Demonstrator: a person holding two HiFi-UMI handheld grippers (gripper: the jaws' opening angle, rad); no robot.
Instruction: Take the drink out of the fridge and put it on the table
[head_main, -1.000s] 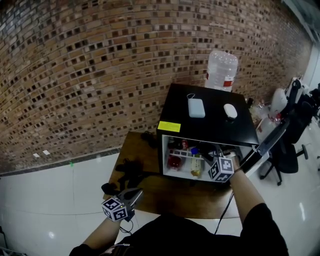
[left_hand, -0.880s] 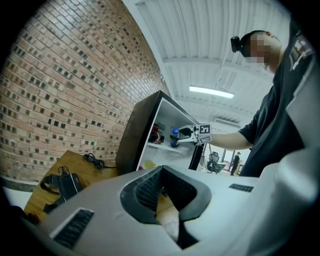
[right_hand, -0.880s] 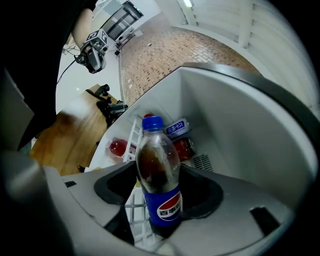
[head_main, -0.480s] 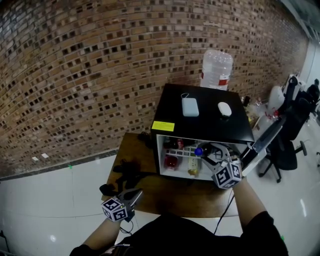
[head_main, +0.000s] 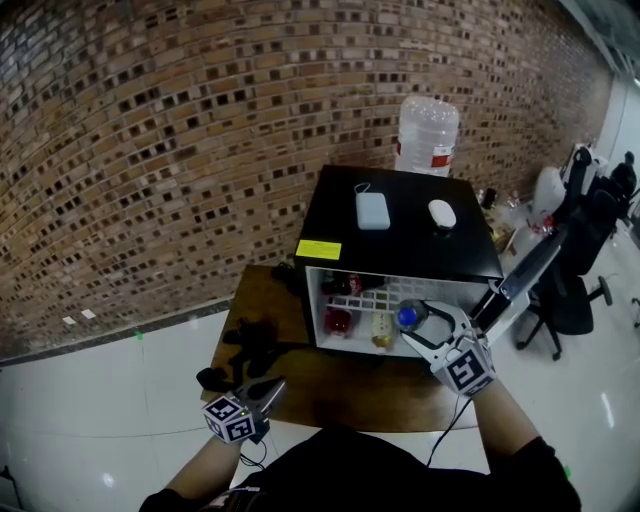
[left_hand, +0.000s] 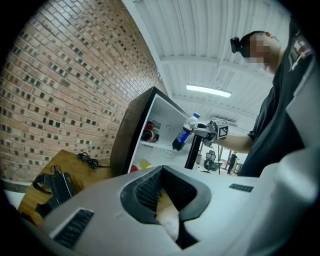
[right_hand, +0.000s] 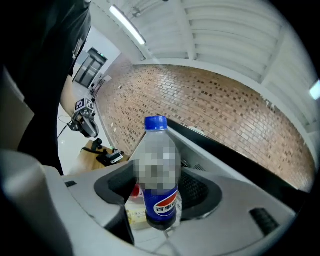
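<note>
The drink is a cola bottle (head_main: 407, 317) with a blue cap and blue label. My right gripper (head_main: 420, 320) is shut on it and holds it just outside the open front of the black mini fridge (head_main: 400, 240). In the right gripper view the bottle (right_hand: 160, 185) stands upright between the pads, in front of the fridge shelves. The left gripper view shows the bottle (left_hand: 182, 134) tilted in the air before the fridge. My left gripper (head_main: 268, 388) hangs low at the near left edge of the wooden table (head_main: 330, 385), jaws together, holding nothing.
The fridge door (head_main: 520, 285) stands open to the right. Inside are a red can (head_main: 338, 322) and a yellowish bottle (head_main: 382, 330). A white power bank (head_main: 372, 210) and a mouse (head_main: 441, 213) lie on the fridge top. Black cables and adapters (head_main: 255, 345) lie on the table's left. An office chair (head_main: 580, 295) is at far right.
My right gripper has drawn back out of the fridge toward me with the bottle in it. The left gripper has stayed where it was.
</note>
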